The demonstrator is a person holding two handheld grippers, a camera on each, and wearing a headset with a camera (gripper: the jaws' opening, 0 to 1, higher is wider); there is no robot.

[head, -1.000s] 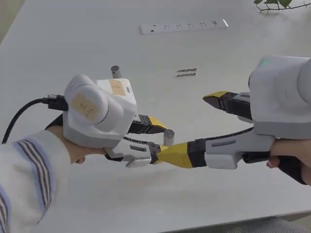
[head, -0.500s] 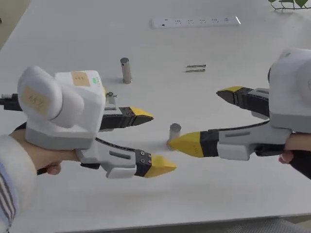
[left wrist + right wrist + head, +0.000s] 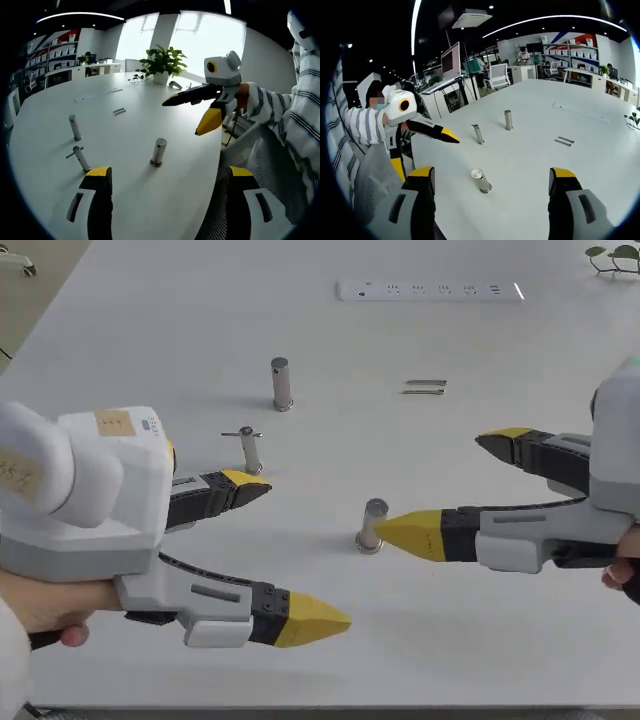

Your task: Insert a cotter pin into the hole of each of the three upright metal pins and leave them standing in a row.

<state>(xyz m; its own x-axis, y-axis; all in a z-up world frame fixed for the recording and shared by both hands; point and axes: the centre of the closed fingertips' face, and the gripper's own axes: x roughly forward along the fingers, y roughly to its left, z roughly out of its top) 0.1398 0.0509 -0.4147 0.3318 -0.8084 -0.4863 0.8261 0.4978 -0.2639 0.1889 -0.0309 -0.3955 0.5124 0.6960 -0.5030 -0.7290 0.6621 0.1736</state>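
Note:
Three upright metal pins stand on the white table. The far pin (image 3: 281, 384) is bare. The middle pin (image 3: 248, 449) has a cotter pin through its top. The near pin (image 3: 372, 526) stands bare just left of my right gripper's lower yellow fingertip (image 3: 410, 534). Two loose cotter pins (image 3: 425, 388) lie further back. My left gripper (image 3: 285, 550) hovers open at the lower left, holding nothing. My right gripper (image 3: 455, 485) is open at the right, holding nothing. In the left gripper view the near pin (image 3: 158, 152) is ahead of the jaws; in the right gripper view it (image 3: 481, 181) stands between them.
A white power strip (image 3: 430, 290) lies at the table's far edge, with a plant (image 3: 612, 257) at the far right corner. The table's near edge (image 3: 350, 707) runs just below my left gripper.
My left gripper has drawn back to the left and away from the near pin, which now stands free. The right gripper has stayed open near that pin. The camera has shifted.

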